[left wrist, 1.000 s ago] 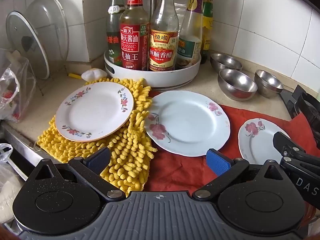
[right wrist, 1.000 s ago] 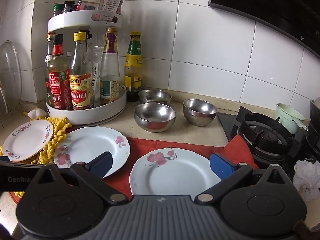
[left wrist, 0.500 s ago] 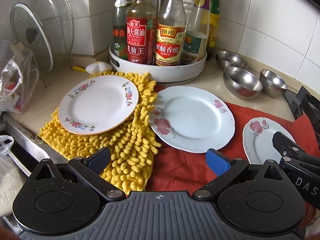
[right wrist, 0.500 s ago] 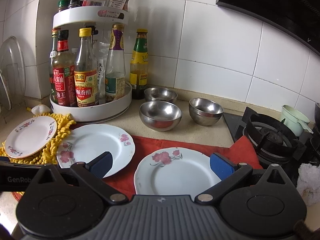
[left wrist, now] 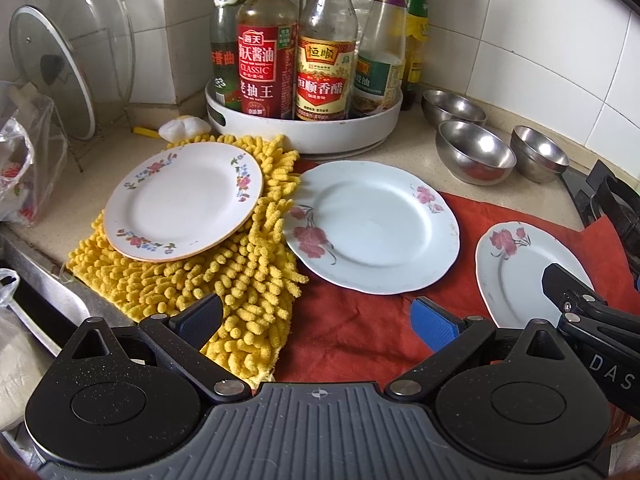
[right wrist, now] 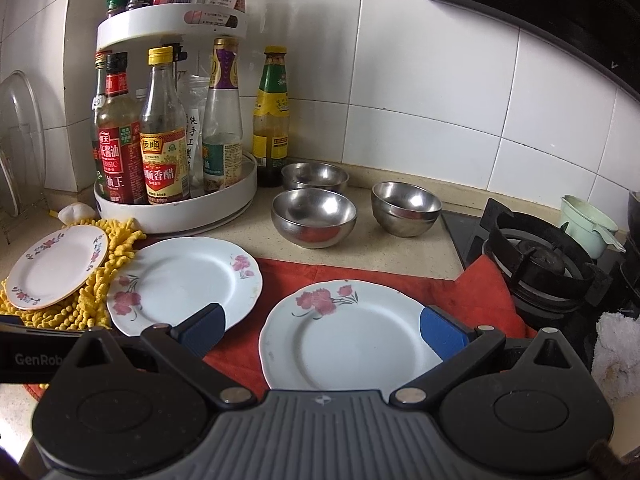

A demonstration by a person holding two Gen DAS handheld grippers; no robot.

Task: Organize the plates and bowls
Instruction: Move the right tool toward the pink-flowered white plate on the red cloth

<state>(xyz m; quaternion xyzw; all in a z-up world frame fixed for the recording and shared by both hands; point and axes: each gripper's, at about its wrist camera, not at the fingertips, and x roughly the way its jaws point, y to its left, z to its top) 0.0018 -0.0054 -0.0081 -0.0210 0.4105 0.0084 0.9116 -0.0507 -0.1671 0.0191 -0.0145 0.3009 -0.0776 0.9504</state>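
- Three white floral plates are laid flat: one [left wrist: 182, 200] on a yellow mat [left wrist: 240, 288], two [left wrist: 372, 226] [right wrist: 352, 336] on a red cloth [left wrist: 352, 336].
- Three steel bowls [right wrist: 314, 218] are set near the desk's back edge.
- Both grippers [left wrist: 316, 316] [right wrist: 322, 330] are held wide, empty.

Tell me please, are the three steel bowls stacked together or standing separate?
Separate. The three steel bowls each stand upright and empty on the counter, none nested in another.

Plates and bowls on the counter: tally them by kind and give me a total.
Plates: 3, the one on the yellow mat, the middle plate and the right plate on the red cloth.
Steel bowls: 3, front, back and right.
Total: 6
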